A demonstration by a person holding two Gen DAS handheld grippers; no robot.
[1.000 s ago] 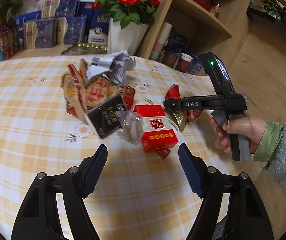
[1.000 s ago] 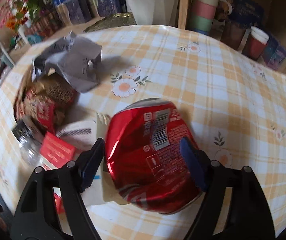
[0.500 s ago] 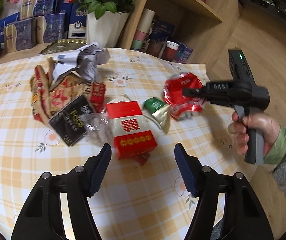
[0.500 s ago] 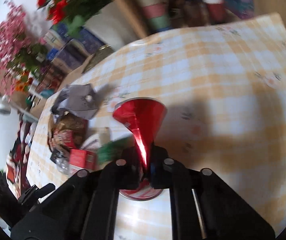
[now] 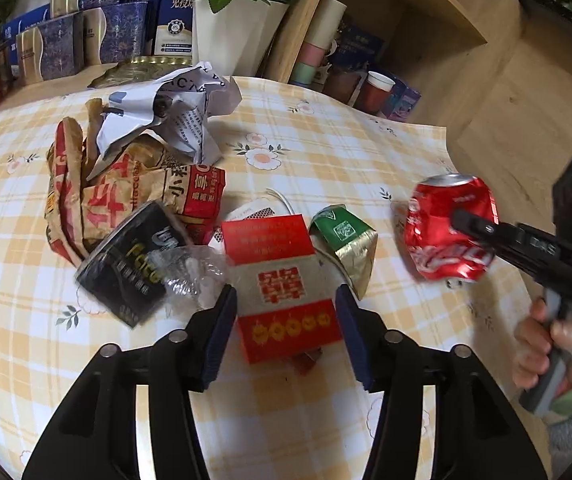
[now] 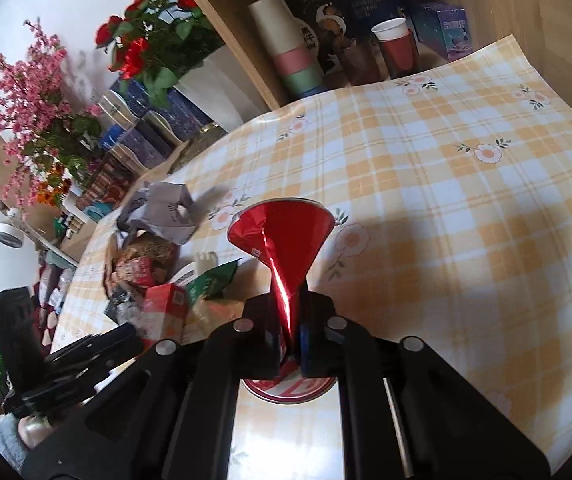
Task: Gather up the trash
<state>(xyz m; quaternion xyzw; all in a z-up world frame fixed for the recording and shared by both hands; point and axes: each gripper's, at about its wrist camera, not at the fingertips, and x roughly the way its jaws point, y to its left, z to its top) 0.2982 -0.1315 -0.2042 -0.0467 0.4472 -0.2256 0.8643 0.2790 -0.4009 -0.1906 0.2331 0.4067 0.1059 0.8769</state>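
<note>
The right gripper [image 6: 291, 344] is pinching one crushed red can [image 5: 450, 227] flat, holding it above the checked tablecloth [image 5: 326, 152]. The left gripper [image 5: 286, 334] is hanging wide over one red box [image 5: 286, 280] — beside one green-gold wrapper [image 5: 346, 240], one crumpled paper [image 5: 174, 112], one black pouch [image 5: 130, 264].
</note>
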